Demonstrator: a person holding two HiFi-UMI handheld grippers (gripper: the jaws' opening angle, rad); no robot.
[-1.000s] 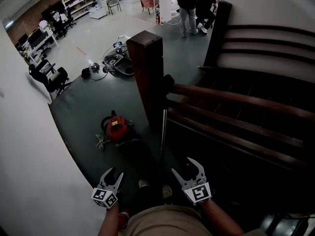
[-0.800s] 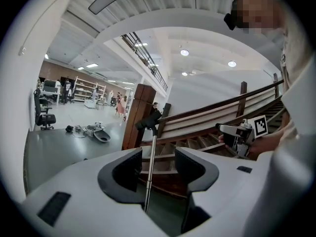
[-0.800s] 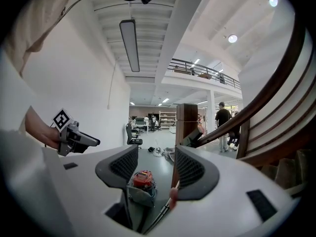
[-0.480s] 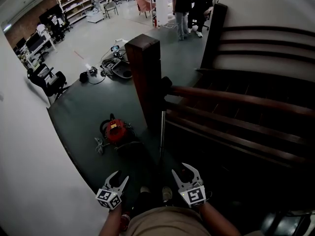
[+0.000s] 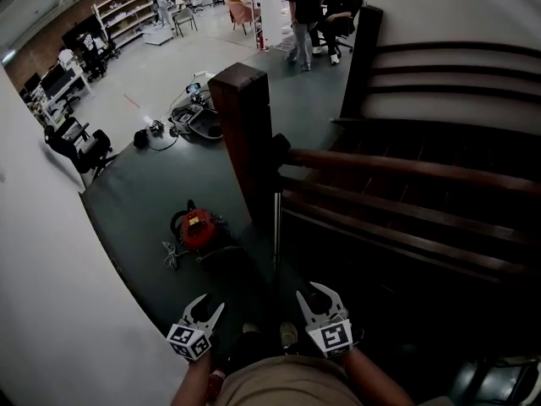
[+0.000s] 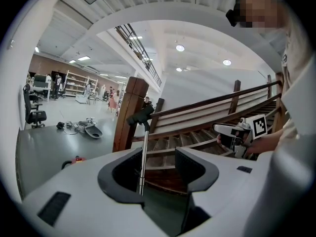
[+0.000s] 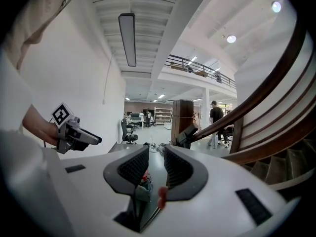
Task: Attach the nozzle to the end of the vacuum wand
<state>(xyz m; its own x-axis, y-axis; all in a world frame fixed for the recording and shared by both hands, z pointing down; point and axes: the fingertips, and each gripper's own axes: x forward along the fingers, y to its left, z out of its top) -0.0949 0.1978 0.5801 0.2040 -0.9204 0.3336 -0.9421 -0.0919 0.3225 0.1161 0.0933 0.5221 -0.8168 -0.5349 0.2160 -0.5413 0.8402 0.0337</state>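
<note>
The vacuum wand point(image 5: 276, 224), a thin metal tube, stands upright against the wooden newel post point(image 5: 243, 134), with a black angled piece point(image 5: 280, 150) at its top. A red vacuum canister point(image 5: 201, 227) lies on the floor to its left. My left gripper point(image 5: 208, 313) is open and empty, and the wand point(image 6: 143, 157) shows far off between its jaws. My right gripper point(image 5: 314, 298) is on the right, and its jaws point(image 7: 156, 154) have just been closing to shut with nothing between them. Both grippers hang low, short of the wand. I cannot pick out a separate nozzle.
Dark wooden rails point(image 5: 406, 172) and stairs fill the right side. A white wall point(image 5: 51, 294) runs along the left. Cables and gear point(image 5: 194, 117) lie on the grey floor beyond the post, an office chair point(image 5: 80, 146) stands at the left, and people point(image 5: 304, 7) are far back.
My right gripper's jaws went from wide open to shut, empty. My left gripper drifted slightly right and lower. The wand and canister have not moved.
</note>
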